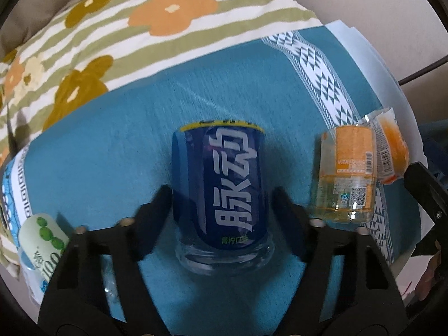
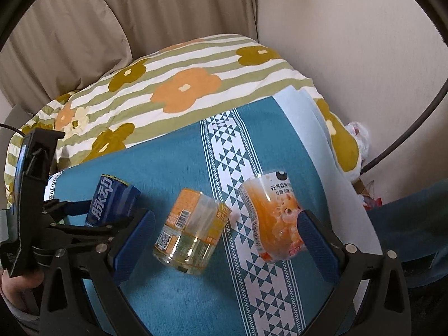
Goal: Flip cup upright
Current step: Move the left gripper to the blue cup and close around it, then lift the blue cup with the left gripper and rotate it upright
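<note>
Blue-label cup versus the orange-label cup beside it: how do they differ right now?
The blue-label cup sits between the left hand-held gripper fingers; the orange-label cup lies free on the cloth. The blue label is opaque and dark; the orange-label cup shows clear plastic and yellowish tint. Both are cut bottle cups.

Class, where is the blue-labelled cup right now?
In the left wrist view the blue-labelled cup sits centre frame on the teal cloth, between the open left tongs, with the orange-labelled cup to its right.

L gripper & R gripper: jaws spread wide
</note>
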